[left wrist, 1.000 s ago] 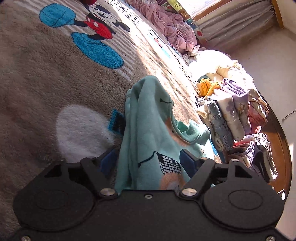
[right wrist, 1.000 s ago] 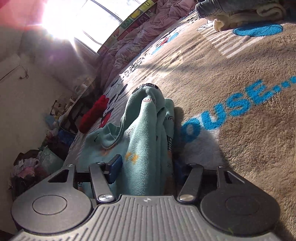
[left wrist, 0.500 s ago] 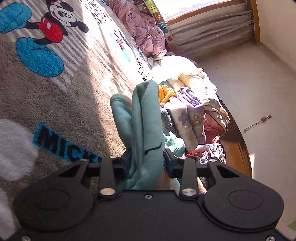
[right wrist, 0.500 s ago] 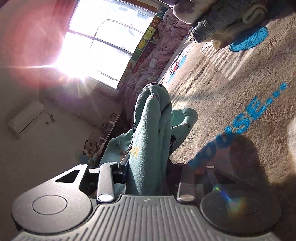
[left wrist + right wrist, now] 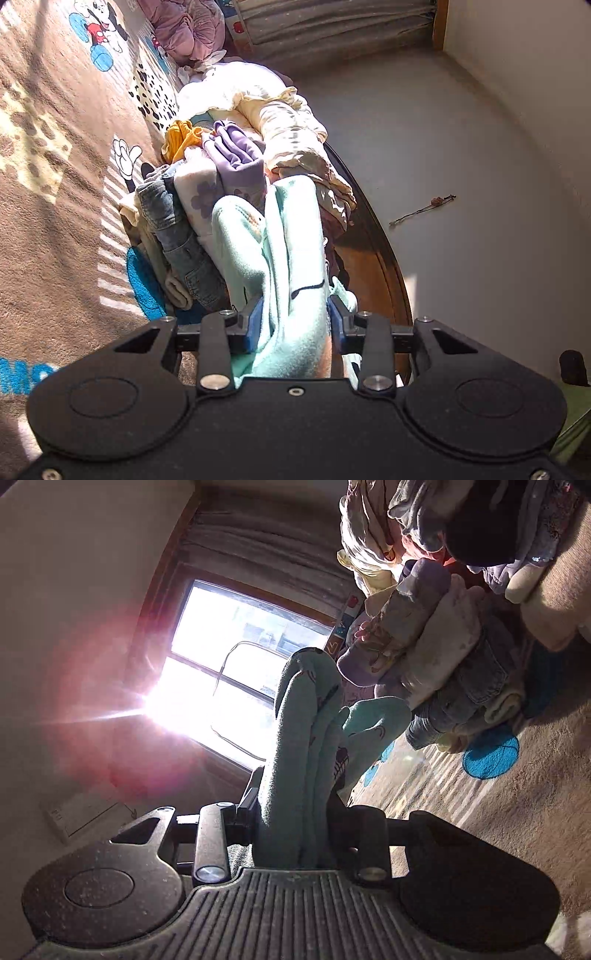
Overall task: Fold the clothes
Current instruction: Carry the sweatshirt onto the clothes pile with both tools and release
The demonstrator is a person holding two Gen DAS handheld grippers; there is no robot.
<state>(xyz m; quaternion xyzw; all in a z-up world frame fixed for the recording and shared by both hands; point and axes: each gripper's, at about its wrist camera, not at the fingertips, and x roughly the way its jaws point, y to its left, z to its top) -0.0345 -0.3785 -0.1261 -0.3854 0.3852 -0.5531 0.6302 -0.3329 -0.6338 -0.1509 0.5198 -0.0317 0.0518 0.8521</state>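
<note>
A folded teal fleece garment (image 5: 291, 258) with small printed figures is held up off the brown blanket. My left gripper (image 5: 293, 325) is shut on one end of it, blue pads pressed into the cloth. The same teal garment (image 5: 303, 746) rises between the fingers of my right gripper (image 5: 295, 819), which is shut on its other end. The bundle hangs just in front of a stack of folded clothes (image 5: 207, 192), seen in the right wrist view as a leaning stack (image 5: 454, 657) to the upper right.
A brown cartoon-print blanket (image 5: 55, 184) covers the bed. A pink quilt (image 5: 188, 29) lies at the far end by curtains. A wooden bed edge (image 5: 376, 258) borders a grey floor. A bright window (image 5: 229, 672) glares in the right wrist view. Loose clothes (image 5: 461, 524) are heaped above.
Both grippers closed on the teal garment and lifted it off the blanket, carrying it toward the stack of folded clothes. Both views swung up and around toward the stack and window.
</note>
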